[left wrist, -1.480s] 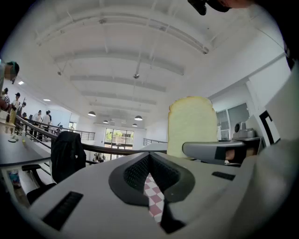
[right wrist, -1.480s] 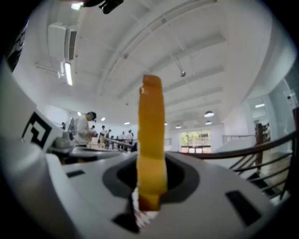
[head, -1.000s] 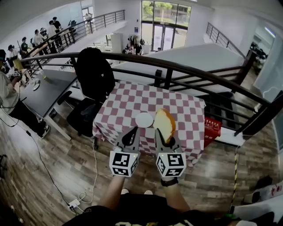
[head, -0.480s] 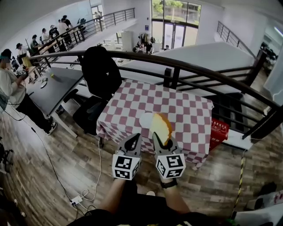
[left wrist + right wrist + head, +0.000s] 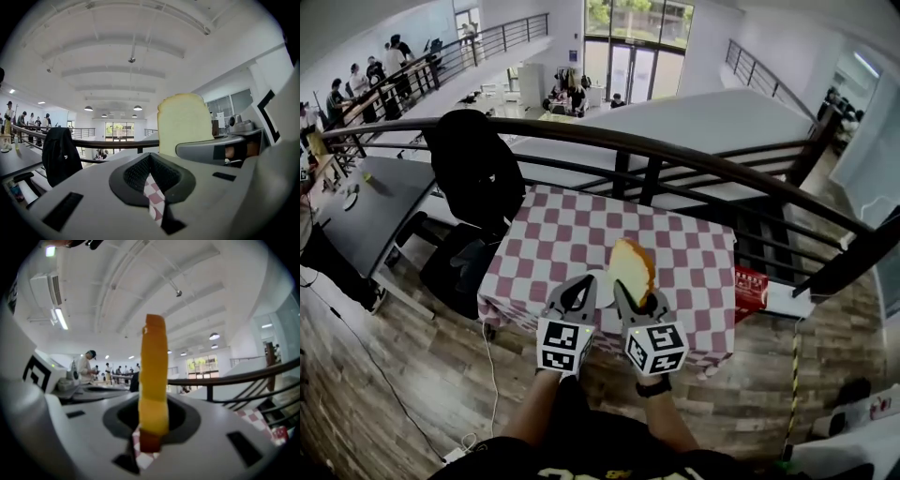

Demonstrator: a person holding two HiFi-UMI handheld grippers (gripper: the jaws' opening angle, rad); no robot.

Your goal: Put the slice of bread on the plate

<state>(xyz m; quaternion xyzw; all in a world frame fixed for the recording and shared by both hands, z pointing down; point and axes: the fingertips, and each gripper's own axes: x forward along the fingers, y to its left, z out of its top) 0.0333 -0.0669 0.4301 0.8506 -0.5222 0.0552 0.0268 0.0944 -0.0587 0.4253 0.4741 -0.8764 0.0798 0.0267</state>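
A slice of bread (image 5: pixel 633 267) with a yellow-brown crust stands upright on edge, with my right gripper (image 5: pixel 630 291) shut on its lower end. In the right gripper view the bread slice (image 5: pixel 153 376) rises edge-on from between the jaws of the right gripper (image 5: pixel 151 430). The white plate (image 5: pixel 599 284) lies on the red-and-white checked table (image 5: pixel 553 234), partly hidden behind the bread and my left gripper (image 5: pixel 579 286). My left gripper (image 5: pixel 151 187) is shut with nothing in it, just left of the bread slice (image 5: pixel 183 122). Both grippers hang over the table's near edge.
A black office chair (image 5: pixel 473 178) with a dark jacket stands at the table's left. A dark metal railing (image 5: pixel 675 150) runs behind the table. A red box (image 5: pixel 750 286) sits at the table's right end. A grey desk (image 5: pixel 347 216) and several people are at far left.
Both grippers have moved forward together to the table's near edge, carrying the bread. The plate, earlier ahead of the left gripper, now sits partly behind it and the bread.
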